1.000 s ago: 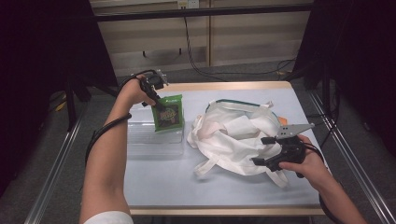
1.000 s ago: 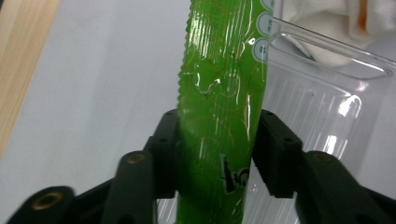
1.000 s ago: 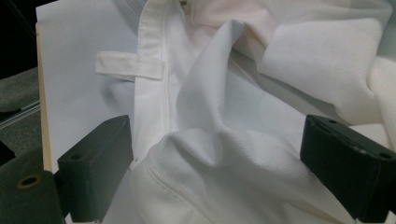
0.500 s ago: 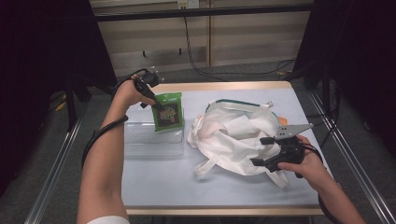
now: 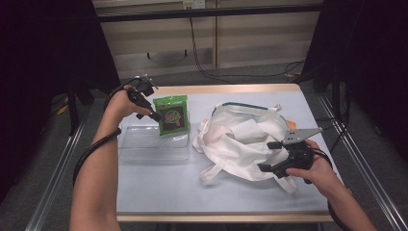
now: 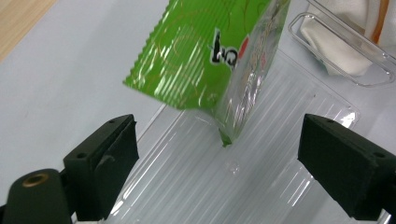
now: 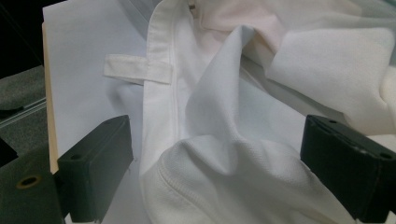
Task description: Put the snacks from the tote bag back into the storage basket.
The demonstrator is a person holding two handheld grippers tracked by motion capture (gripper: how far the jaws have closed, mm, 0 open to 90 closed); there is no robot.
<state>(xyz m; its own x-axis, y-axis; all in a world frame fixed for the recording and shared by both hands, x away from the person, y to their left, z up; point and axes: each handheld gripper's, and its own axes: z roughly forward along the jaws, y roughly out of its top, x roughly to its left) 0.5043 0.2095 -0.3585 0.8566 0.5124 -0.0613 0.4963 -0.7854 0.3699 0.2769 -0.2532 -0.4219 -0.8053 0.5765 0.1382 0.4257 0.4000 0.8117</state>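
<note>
A: High view first: how many things are on the tabletop [image 5: 159, 192]?

B: Three. One green snack packet [image 5: 172, 114], one clear plastic tray [image 5: 149, 147], one white cloth bag [image 5: 245, 142]. The packet stands upright at the tray's far right corner, leaning a little. The bag lies crumpled just right of the tray, with a teal trim along its far edge.

A: Any writing on the packet?

B: In the left gripper view the packet [image 6: 210, 60] shows a few bold black characters on a white patch and thin gold swirls over the green. I cannot read them as a word or a brand. From above there is a dark round picture on its front, too small to make out.

A: And the left tool [image 5: 144, 103]?

B: Its jaws have just been opening and now stand wide. Its own view shows both black jaws well apart, with the packet's lower corner hanging between them but touching neither. The ribbed floor of the tray [image 6: 243, 177] lies beneath. From above the tool sits just left of the packet.

A: The right tool [image 5: 272, 156]?

B: Also wide. It hovers at the near right side of the bag. In the right gripper view the bag [image 7: 243, 140] bulges up between the jaws, but whether the pads touch the cloth I cannot tell. One flat strap of the bag lies on the tabletop beyond.

A: Labels on the bag?

B: None that I can read.
</note>
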